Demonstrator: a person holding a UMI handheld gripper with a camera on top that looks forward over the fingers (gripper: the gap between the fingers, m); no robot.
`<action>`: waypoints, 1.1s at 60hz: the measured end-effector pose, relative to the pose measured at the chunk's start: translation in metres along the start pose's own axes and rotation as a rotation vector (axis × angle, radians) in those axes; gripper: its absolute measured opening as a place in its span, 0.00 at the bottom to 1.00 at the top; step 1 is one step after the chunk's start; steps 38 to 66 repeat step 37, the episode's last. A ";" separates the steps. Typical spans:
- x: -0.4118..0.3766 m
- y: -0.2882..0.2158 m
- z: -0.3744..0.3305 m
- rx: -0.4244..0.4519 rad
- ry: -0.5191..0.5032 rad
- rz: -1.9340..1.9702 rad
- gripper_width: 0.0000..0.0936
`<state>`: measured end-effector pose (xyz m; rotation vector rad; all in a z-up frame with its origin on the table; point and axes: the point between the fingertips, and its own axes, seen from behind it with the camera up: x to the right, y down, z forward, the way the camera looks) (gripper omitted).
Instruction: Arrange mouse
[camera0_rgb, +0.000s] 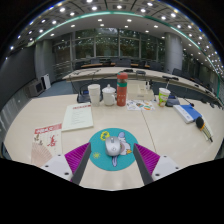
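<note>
A grey computer mouse (113, 146) lies on a round teal mouse mat (96, 152) printed with a cartoon figure, on the pale table (150, 125). My gripper (112, 160) is open, its two fingers with magenta pads (77, 154) spread wide at either side of the mat. The mouse lies between the fingers with clear gaps at both sides, resting on the mat. Its cable end points toward me.
Beyond the mat stand a red stacked bottle (121, 91), white cups (95, 93), a white jug (109, 95) and a yellow-green cup (164, 96). Papers (77, 117) and a red-printed leaflet (45, 133) lie to the left. A blue-and-white item (187, 113) lies to the right.
</note>
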<state>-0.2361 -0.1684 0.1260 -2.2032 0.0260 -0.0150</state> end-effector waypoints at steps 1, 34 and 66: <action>-0.001 -0.001 -0.008 0.005 0.001 0.002 0.92; -0.009 0.052 -0.197 0.076 0.024 -0.019 0.92; -0.011 0.053 -0.204 0.081 0.016 -0.015 0.92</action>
